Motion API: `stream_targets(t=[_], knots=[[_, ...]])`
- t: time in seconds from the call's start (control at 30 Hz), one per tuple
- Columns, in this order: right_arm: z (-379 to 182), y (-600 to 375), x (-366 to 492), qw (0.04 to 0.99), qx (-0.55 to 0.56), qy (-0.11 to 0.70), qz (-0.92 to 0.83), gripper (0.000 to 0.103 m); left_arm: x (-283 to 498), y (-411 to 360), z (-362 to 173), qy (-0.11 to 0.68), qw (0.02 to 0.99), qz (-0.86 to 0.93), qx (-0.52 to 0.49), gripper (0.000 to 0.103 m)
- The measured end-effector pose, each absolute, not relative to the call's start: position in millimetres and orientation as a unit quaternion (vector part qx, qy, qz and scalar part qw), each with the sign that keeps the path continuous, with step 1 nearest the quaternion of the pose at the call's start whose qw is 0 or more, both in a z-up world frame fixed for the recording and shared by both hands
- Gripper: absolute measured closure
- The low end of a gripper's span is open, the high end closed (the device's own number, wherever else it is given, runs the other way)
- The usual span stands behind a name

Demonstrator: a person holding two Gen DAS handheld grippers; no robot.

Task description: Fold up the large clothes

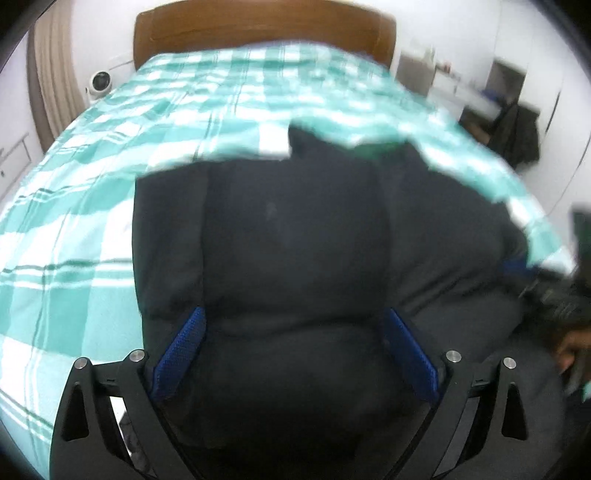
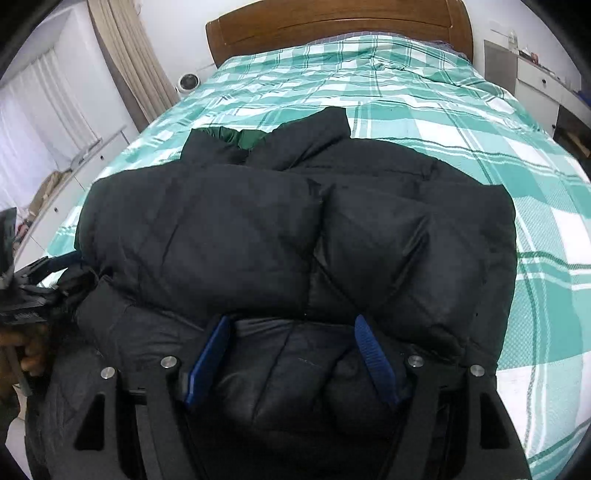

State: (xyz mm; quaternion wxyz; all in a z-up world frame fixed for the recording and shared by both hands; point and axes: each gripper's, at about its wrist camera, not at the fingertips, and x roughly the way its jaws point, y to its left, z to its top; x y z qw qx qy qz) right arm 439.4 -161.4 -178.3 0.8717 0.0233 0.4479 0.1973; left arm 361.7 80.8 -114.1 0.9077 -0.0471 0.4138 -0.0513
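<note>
A black puffer jacket (image 2: 295, 236) lies on the bed with its sleeves folded in over the body; a bit of green lining shows at its collar. It fills the middle of the left wrist view (image 1: 295, 240). My left gripper (image 1: 295, 328) is open, its blue pads on either side of a thick fold of the jacket's near edge. My right gripper (image 2: 291, 332) is open too, its blue pads astride a bunched part of the near hem. The left gripper also shows at the left edge of the right wrist view (image 2: 33, 295).
The bed has a green and white checked cover (image 2: 424, 99) and a wooden headboard (image 2: 332, 26). A small white fan (image 2: 187, 83) and curtains (image 2: 125, 55) stand at the left. White drawers (image 2: 539, 85) stand at the right. The left wrist view is motion-blurred.
</note>
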Motion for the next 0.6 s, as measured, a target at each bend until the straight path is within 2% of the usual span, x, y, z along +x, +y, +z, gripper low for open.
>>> stream_targets(t=[0.13, 0.37, 0.5, 0.6], knots=[[-180.7, -158.6, 440.9, 0.879, 0.024, 0.435, 0.195, 0.031, 398.6, 88.7, -109.0, 0.401, 0.912, -0.039, -0.075, 0.005], [-182.2, -160.5, 436.8, 0.883, 0.022, 0.426, 0.198, 0.031, 444.8, 99.2, -149.4, 0.439, 0.894, -0.011, -0.088, 0.001], [-184.8, -160.7, 438.2, 0.884, 0.022, 0.422, 0.197, 0.031, 440.3, 96.6, -130.0, 0.445, 0.893, -0.009, -0.073, 0.003], [-185.4, -160.6, 438.1, 0.886, 0.023, 0.418, 0.197, 0.031, 433.5, 102.6, -112.2, 0.414, 0.903, -0.020, -0.111, 0.002]])
